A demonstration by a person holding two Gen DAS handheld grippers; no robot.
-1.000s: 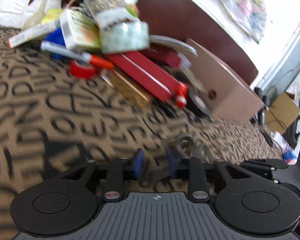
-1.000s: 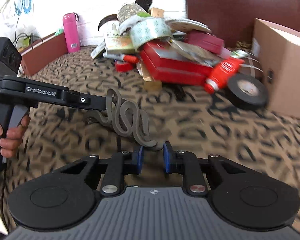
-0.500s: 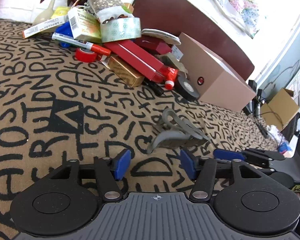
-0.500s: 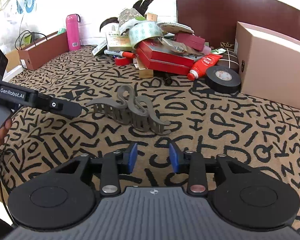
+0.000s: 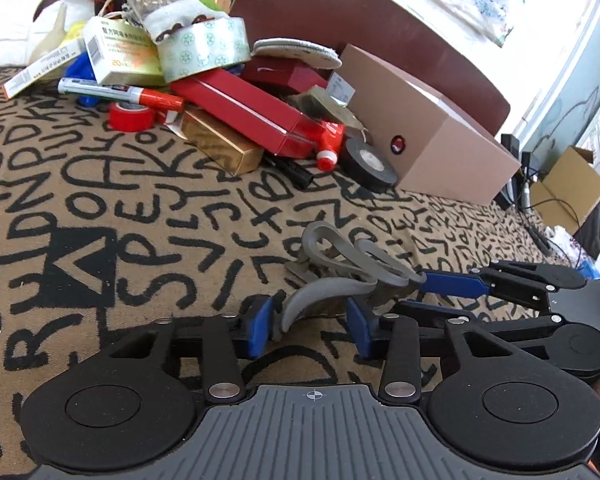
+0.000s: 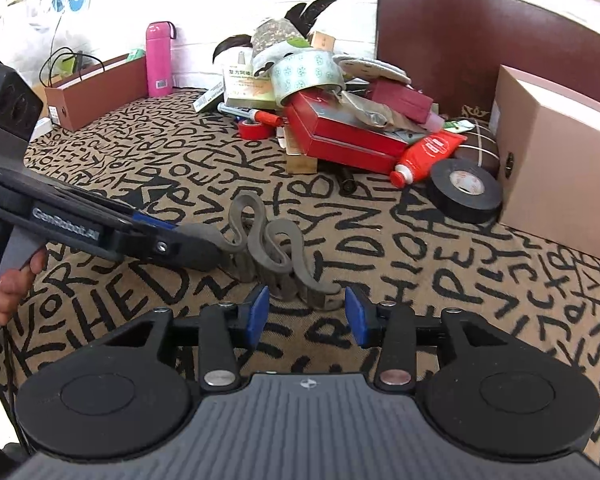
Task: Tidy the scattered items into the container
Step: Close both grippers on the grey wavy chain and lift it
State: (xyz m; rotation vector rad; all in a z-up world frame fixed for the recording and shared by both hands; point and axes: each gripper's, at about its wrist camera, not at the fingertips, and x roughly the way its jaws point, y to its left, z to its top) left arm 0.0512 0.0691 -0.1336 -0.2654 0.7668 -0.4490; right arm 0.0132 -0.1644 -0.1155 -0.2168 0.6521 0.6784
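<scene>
Grey wavy clip: lay at 12 o'clock, just beyond right gripper; long axis 10-to-4. Right jaws spread, just opened, pinching nothing. Left gripper jaws just narrowed, clip's tip between, unpinched.

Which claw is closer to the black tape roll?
The right gripper, though neither is close. The black tape roll lies ahead of it and to its right; the left gripper sits farther back, beside the wavy gray clip.

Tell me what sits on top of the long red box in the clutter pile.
A patterned tape roll leans on the red box's far end, with a crumpled grey wrapper and a dark red box over its back edge. What lies beneath those stays covered.
</scene>
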